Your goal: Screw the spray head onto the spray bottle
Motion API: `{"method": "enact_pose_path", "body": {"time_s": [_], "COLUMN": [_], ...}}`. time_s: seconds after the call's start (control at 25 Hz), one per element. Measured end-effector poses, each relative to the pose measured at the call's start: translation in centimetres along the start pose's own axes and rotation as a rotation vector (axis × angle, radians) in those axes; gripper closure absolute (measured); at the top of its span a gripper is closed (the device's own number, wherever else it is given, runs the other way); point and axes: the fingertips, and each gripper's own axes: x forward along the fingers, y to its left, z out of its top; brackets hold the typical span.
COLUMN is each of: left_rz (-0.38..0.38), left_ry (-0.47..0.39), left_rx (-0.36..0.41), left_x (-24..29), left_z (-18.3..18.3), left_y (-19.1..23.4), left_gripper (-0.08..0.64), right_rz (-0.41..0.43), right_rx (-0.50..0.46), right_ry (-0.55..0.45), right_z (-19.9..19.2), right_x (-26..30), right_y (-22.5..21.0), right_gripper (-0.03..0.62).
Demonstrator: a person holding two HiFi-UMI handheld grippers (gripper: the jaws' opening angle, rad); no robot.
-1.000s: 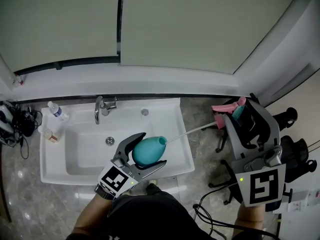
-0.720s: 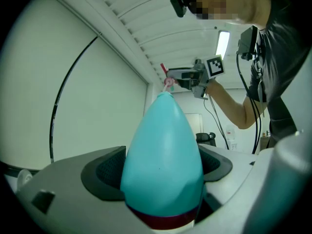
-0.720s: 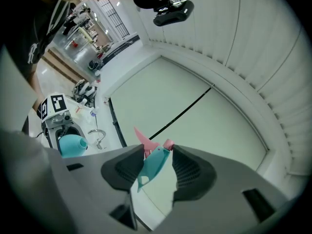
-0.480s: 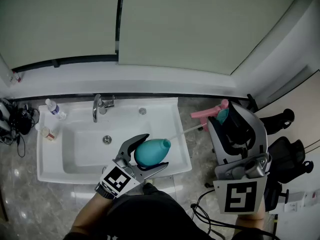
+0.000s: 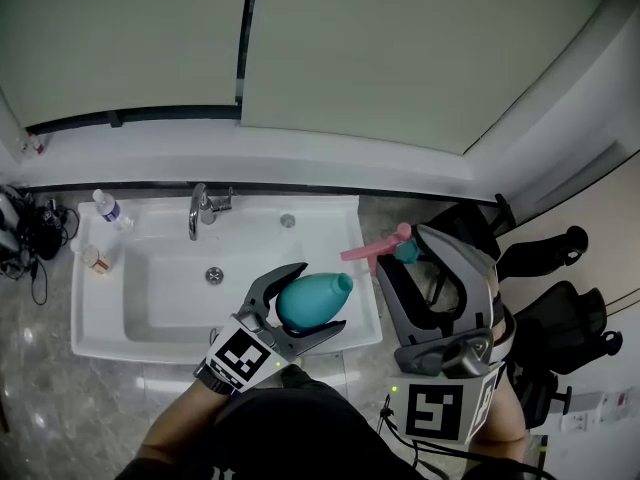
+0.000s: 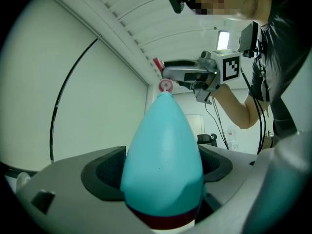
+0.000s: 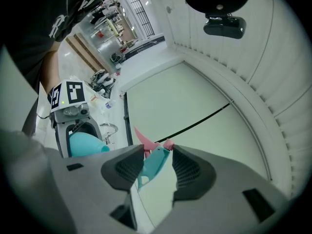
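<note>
Grey tongs [image 5: 318, 298] [image 5: 405, 253], black-white marker cubes [image 5: 240, 356] [image 5: 435, 413]

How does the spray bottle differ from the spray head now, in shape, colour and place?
The spray bottle is plump and teal; the spray head is thin, pink with a teal part. The spray bottle sits in the left gripper over the sink; the spray head sits in the right gripper at the sink's right edge. Both are held between jaws.

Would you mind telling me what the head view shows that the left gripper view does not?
Only the head view shows the sink, the faucet and a small bottle at its corner. Only the left gripper view shows a dark red band near the spray bottle's base. Both show that bottle, clamped in the left gripper, and the right gripper holding the spray head.
</note>
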Motion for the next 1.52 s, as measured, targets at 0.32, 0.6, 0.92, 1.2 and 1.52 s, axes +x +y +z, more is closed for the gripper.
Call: {"method": "enact_pose_path", "body": {"time_s": [0.32, 0.6, 0.92, 1.2, 1.52], "left_rz": [0.0, 0.007, 0.053, 0.104, 0.127], "left_ry": [-0.01, -0.018, -0.004, 0.01, -0.016], "left_rx": [-0.004, -0.01, 0.009, 0.036, 0.078], "left_x": [0.5, 0.8, 0.8, 0.8, 0.8], "left_z": [0.1, 0.4, 0.4, 0.1, 0.4], "left_y": [0.1, 0.2, 0.8, 1.3, 1.5], "left_gripper": [0.129, 0.13, 0.13, 0.13, 0.13], "right_rz": [0.029, 0.041, 0.055, 0.071, 0.086], "right_rx": [-0.06, -0.109, -0.185, -0.191, -0.167], "right_ry": [-0.017, -0.014, 0.018, 0.103, 0.145], "right_z": [1.1, 1.5, 2.0, 1.7, 2.5], "right_x": [0.9, 1.3, 1.8, 2.1, 2.2], "right_y": [2.5, 3.6, 4.2, 4.8, 5.1], "right_gripper": [0.414, 0.414, 0.414, 0.414, 0.414]}}
